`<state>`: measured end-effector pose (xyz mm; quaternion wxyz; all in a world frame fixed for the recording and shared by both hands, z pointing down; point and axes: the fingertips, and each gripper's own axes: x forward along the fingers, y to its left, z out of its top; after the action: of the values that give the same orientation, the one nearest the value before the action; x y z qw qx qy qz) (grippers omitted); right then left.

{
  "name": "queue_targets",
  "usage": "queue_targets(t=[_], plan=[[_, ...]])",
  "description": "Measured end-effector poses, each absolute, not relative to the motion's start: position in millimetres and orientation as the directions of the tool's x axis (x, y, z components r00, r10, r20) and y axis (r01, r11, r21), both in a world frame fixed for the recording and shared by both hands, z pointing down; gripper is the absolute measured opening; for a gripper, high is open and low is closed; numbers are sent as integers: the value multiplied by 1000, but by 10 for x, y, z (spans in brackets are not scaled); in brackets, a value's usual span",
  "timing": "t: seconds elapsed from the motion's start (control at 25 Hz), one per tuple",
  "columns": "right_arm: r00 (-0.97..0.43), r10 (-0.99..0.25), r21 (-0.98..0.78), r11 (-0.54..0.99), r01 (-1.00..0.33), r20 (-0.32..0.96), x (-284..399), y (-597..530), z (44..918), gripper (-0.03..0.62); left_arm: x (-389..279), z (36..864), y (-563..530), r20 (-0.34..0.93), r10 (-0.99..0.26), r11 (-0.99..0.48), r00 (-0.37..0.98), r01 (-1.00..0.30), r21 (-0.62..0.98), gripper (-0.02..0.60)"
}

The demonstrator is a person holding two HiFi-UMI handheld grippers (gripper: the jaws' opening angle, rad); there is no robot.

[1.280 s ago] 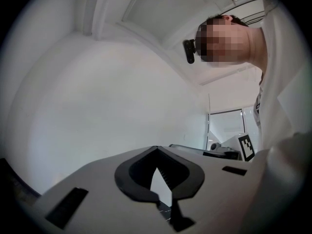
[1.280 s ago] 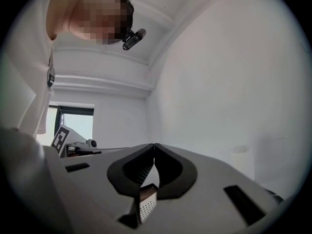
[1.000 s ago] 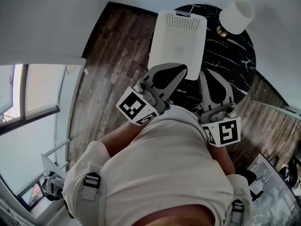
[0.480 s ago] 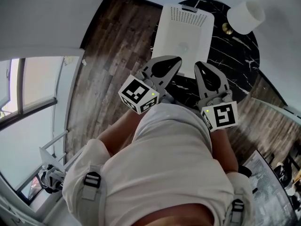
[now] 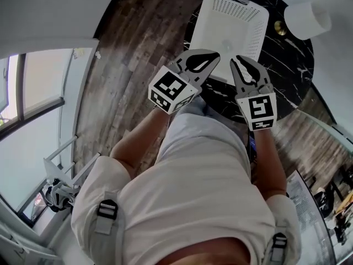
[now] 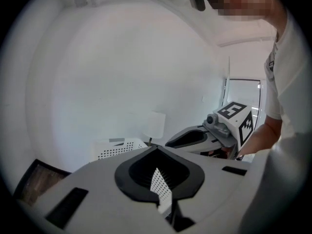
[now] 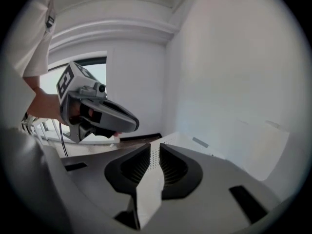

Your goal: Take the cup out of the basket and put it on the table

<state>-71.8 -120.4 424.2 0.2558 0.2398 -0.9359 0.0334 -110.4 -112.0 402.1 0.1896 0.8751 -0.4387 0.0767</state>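
Cup shows only as a faint pale round shape on the floor of the white perforated plastic basket, toward the basket's 6 o'clock end. It is white against white. The round outline suggests its long axis points up at the head camera, but I cannot tell mouth from base, nor find a handle.

The basket is a rounded rectangle standing on the round black marble worktop with white veins. Its long side runs roughly from 1 to 7 o'clock in the head view.

At the basket's 3 o'clock stands a white drum lampshade on a brass base, just beside the basket rim. Dark wood-plank floor lies at 9 o'clock, with a window beyond it.

Both grippers hang at the basket's 6 o'clock edge, above its rim and pointing toward 12 o'clock, between the head camera and the basket's near wall.

The left gripper has its jaws meeting at the tips, with a thin slit behind them showing perforated plastic, and nothing is pinched. The right gripper has its jaws a narrow slot apart and empty, with the basket wall seen through the gap.

The person's white shirt fills the lower head view and hides the worktop's near edge. Neither gripper view shows the inside of the basket.
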Motion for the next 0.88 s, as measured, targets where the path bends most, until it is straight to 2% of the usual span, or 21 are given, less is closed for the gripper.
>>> queue_targets(t=[0.2, 0.44, 0.68, 0.88], plan=[[-687, -360, 54, 904, -424, 631, -814, -1330, 4849, 63, -1162, 4431, -1232, 418, -689, -566, 593, -799, 202, 5], [-586, -278, 69, 933, -352, 762, -929, -1423, 5389, 69, -1176, 4802, -1323, 516, -594, -598, 617, -768, 229, 6], [-484, -214, 69, 952, -299, 849, -1005, -1531, 5795, 74, -1166, 5079, -1349, 632, -474, -654, 613, -726, 214, 5], [-375, -154, 58, 965, -255, 914, -1040, -1568, 6140, 87, -1191, 5219, -1419, 680, -441, -660, 586, -725, 197, 6]])
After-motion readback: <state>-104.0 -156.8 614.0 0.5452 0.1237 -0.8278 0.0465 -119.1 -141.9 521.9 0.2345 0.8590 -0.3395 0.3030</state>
